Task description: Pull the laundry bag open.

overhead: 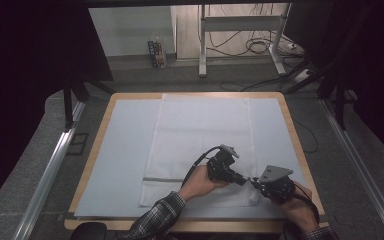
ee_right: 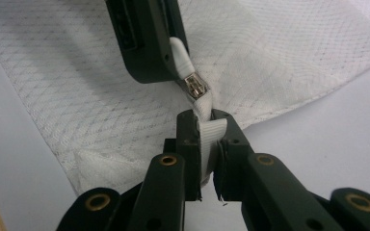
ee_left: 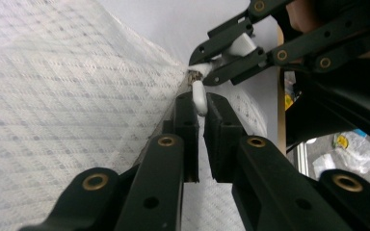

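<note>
A white mesh-patterned cloth (overhead: 200, 135) lies flat on the table mat. Its zipper ends at the near right corner, where both grippers meet. My left gripper (overhead: 243, 180) is shut on the white zipper pull tab (ee_left: 199, 94), which stands pinched between its pads. The metal slider (ee_right: 196, 86) sits just beyond my right gripper (ee_right: 206, 118). That gripper is shut on the white tape (ee_right: 209, 132) at the zipper's end. In the left gripper view the right gripper (ee_left: 200, 70) comes in from the upper right, its tips at the slider. The two grippers' tips nearly touch.
A pale blue mat (overhead: 115, 150) covers the wooden table (overhead: 291, 120). The right hand is near the table's front right edge. Metal rails (overhead: 50, 170) run along both sides. Beyond the table are cables, a stand's legs and a small bottle (overhead: 156, 52).
</note>
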`<state>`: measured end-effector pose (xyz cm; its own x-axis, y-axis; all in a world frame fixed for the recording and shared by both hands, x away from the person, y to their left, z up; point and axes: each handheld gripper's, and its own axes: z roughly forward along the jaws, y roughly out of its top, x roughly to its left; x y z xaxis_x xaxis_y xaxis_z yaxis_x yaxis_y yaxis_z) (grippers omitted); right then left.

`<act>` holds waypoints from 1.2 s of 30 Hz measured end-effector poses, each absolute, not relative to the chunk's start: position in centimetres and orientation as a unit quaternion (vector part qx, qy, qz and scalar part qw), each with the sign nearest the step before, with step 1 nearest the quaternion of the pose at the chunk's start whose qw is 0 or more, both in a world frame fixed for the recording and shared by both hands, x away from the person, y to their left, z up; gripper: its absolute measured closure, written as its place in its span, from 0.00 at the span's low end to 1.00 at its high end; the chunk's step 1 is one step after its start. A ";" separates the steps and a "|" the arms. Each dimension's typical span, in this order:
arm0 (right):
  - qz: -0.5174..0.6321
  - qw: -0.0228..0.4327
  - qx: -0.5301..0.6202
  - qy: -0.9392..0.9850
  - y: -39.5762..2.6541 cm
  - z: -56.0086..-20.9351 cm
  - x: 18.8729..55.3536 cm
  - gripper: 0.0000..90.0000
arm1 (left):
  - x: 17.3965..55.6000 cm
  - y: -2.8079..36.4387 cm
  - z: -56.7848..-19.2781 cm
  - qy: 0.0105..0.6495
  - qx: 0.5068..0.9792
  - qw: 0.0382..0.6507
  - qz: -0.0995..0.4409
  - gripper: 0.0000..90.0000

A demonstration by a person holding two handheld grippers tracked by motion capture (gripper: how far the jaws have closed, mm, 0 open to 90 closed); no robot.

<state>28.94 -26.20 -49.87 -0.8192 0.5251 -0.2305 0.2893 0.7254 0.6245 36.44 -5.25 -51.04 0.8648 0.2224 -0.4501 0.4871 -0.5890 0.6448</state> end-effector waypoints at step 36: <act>0.316 0.197 0.197 0.907 -25.7 -50.0 30.4 0.64 | 36.7 -4.3 -50.5 0.192 0.864 0.427 -0.185 0.97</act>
